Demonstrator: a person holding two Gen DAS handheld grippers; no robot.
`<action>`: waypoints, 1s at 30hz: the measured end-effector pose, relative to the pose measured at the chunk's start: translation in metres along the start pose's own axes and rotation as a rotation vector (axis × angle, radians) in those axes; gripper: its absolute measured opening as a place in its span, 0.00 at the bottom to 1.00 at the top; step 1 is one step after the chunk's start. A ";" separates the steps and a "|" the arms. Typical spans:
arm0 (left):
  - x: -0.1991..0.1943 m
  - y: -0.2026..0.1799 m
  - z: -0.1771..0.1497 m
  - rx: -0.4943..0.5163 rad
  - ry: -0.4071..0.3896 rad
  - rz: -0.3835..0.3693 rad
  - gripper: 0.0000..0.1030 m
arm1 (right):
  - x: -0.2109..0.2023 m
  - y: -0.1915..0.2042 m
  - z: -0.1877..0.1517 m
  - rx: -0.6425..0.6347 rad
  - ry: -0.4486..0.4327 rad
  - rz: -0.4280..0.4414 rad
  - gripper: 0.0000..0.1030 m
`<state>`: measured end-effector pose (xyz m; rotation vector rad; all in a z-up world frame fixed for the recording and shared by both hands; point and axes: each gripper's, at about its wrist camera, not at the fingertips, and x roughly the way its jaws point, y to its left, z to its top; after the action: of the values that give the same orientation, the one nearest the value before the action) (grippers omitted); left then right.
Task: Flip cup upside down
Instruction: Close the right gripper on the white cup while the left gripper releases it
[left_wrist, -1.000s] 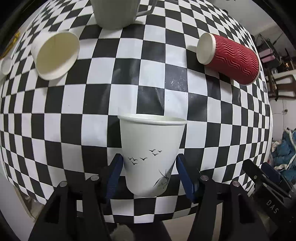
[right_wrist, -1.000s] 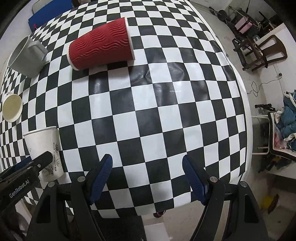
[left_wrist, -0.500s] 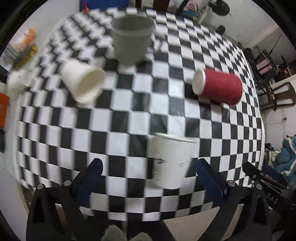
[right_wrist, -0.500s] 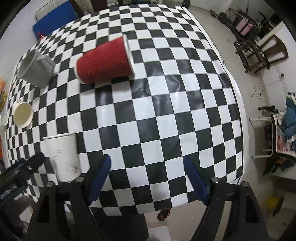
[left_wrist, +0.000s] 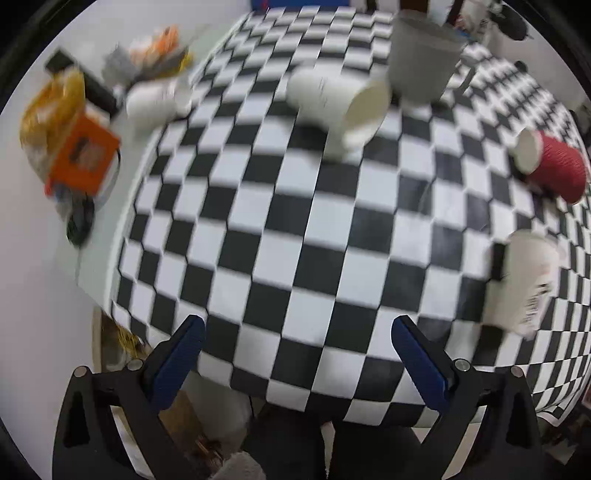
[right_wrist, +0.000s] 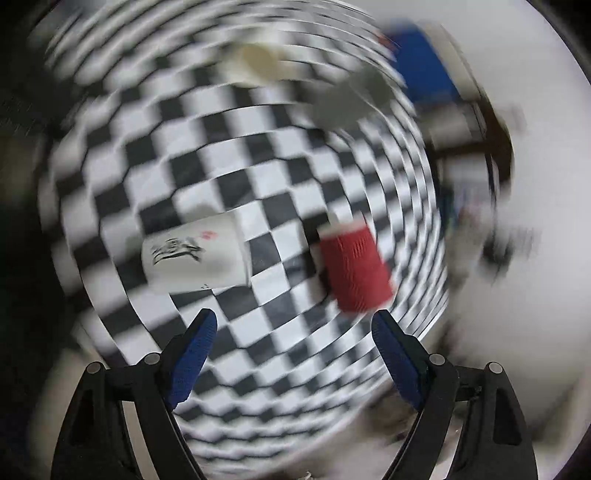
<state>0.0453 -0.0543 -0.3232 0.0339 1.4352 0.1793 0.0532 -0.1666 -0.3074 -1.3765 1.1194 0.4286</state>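
Checkered table (left_wrist: 295, 229): we see it fill both views, heavy blur in right wrist view.

Red cup (right_wrist: 354, 269): on side, lower right of frame; we judge right gripper (right_wrist: 291, 343), spread and holding nothing, risks clipping it while swinging fast.

Printed white cup (right_wrist: 192, 254): left of centre, apparently upright, not inverted. Long axis runs left-right in frame, rim toward centre, base toward left edge.

Left gripper (left_wrist: 295, 347): spread, holding nothing; cup at right edge of its view.

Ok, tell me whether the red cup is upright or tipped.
Tipped: the red cup lies on its side on the checkered table, its white end sideways.
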 end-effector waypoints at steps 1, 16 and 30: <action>0.006 0.001 -0.004 -0.002 0.014 -0.001 1.00 | 0.001 0.010 0.003 -0.097 -0.010 -0.042 0.84; 0.031 0.000 -0.012 0.022 0.049 -0.033 1.00 | 0.084 0.121 -0.028 -1.251 -0.101 -0.444 0.69; 0.036 0.026 0.010 0.007 0.045 -0.006 1.00 | 0.082 0.134 -0.013 -1.213 -0.091 -0.384 0.61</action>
<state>0.0573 -0.0229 -0.3537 0.0309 1.4805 0.1711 -0.0216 -0.1779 -0.4456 -2.5188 0.4220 0.9463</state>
